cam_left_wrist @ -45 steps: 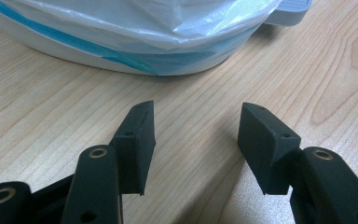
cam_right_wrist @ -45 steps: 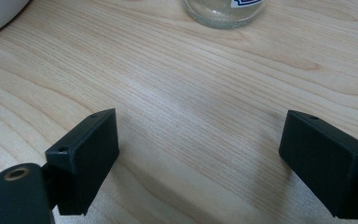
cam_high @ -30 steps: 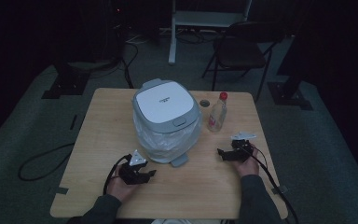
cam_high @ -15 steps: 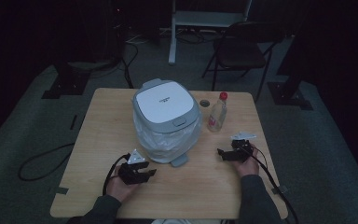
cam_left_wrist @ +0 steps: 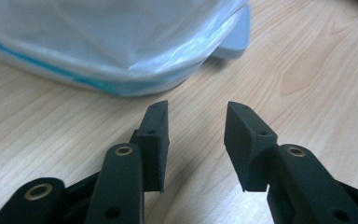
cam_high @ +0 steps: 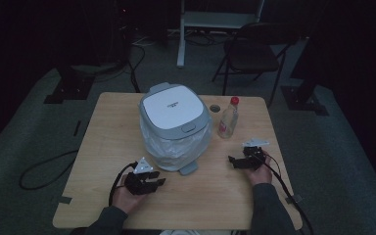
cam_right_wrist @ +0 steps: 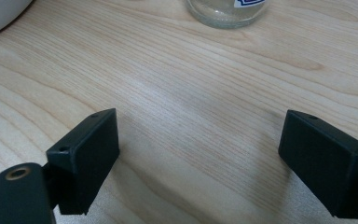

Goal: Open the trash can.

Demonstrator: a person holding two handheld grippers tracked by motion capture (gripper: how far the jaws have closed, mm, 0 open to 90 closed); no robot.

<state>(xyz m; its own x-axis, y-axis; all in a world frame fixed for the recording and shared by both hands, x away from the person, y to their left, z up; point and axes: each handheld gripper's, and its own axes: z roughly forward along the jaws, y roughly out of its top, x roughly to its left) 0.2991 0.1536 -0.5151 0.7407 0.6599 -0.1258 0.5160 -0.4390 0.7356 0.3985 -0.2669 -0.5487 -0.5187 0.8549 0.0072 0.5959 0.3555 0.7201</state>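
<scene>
High view: a grey-and-white lidded plastic bin lined with a clear plastic bag (cam_high: 175, 128) stands mid-table on the light wooden table (cam_high: 103, 142), its foot pedal (cam_high: 188, 168) sticking out toward the person. The left gripper (cam_high: 152, 183) rests on the tabletop just in front of the bin's lower left corner, jaws pointing right and slightly forward; the bin base lies ahead and to the right of it, near but not touching. The right gripper (cam_high: 236, 161) sits to the right of the bin, jaws pointing left toward it. A clear glass bottle with a red cap (cam_high: 228, 117) stands upright just beyond the right gripper, beside the bin. The left looks the nearer one to the bin and pedal. The room is dark, with a folding chair (cam_high: 247, 54) and stand legs behind the table.

Left gripper view: left gripper (cam_left_wrist: 196, 123) released, jaws moderately parted with nothing between them, low over the wood. The bagged bin wall (cam_left_wrist: 121, 42) fills the top, with the pedal edge (cam_left_wrist: 235, 39) at upper right, close ahead.

Right gripper view: right gripper (cam_right_wrist: 198, 140) released, jaws wide apart, bare wood between. The bottle base (cam_right_wrist: 226, 11) is ahead, well clear; the bin edge (cam_right_wrist: 0, 14) is at top left.
</scene>
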